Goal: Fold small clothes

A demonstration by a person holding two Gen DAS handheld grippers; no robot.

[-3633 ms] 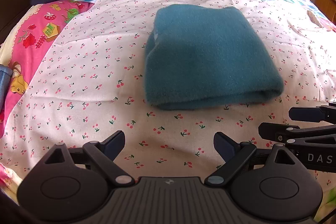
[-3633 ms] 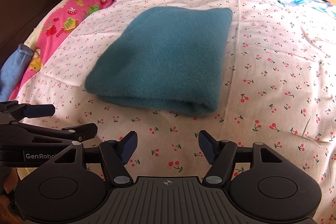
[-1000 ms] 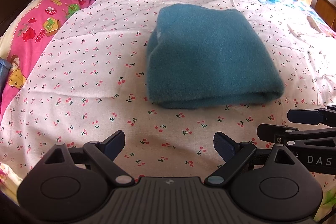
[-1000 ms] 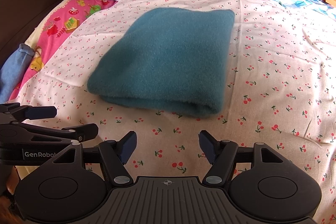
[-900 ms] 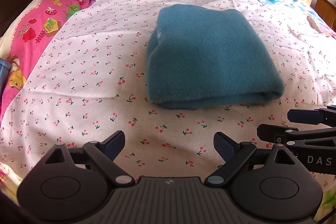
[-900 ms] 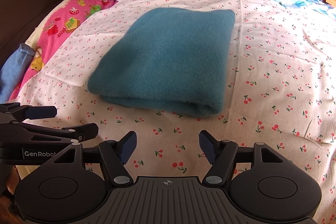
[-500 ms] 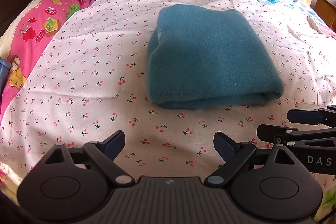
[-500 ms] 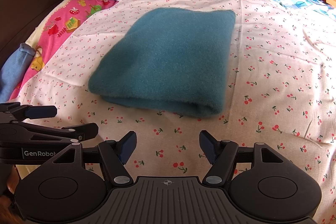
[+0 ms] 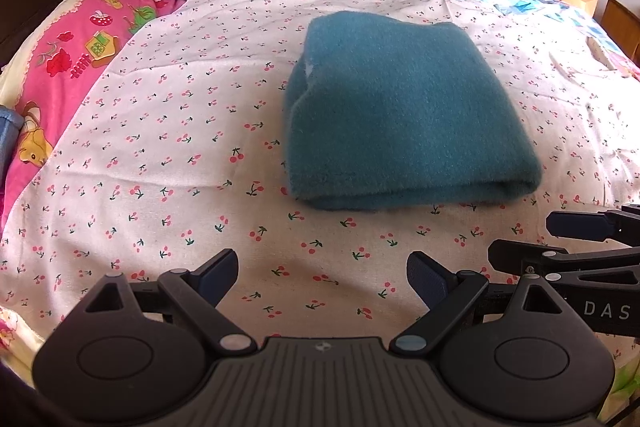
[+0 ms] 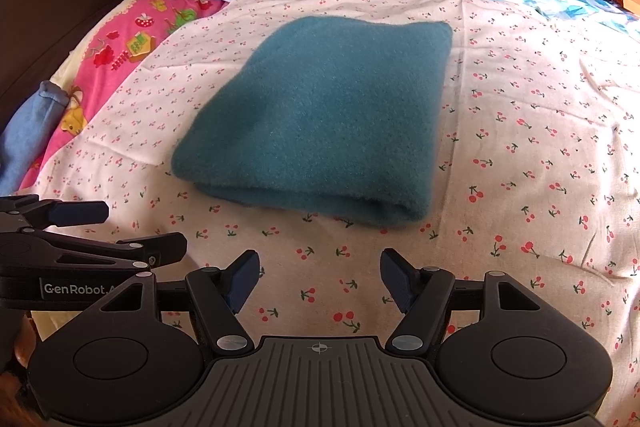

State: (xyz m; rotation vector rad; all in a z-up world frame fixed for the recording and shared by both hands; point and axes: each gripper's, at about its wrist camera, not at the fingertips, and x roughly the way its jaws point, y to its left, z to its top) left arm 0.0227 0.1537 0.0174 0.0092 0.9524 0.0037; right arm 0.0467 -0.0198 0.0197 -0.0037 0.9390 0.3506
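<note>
The soft teal fleece cloth (image 9: 404,107) lies folded in a neat flat pile on the cherry-print bed sheet (image 9: 168,131). The left tool (image 9: 320,273) and right tool (image 10: 319,277) hover near it, both released and empty. This fold looks done.

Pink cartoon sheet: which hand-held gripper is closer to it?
Left. The left hand-held gripper hovers on the side of the pink cartoon sheet; the right hand-held gripper is beyond it, farther from that sheet, before the folded green cloth.
</note>
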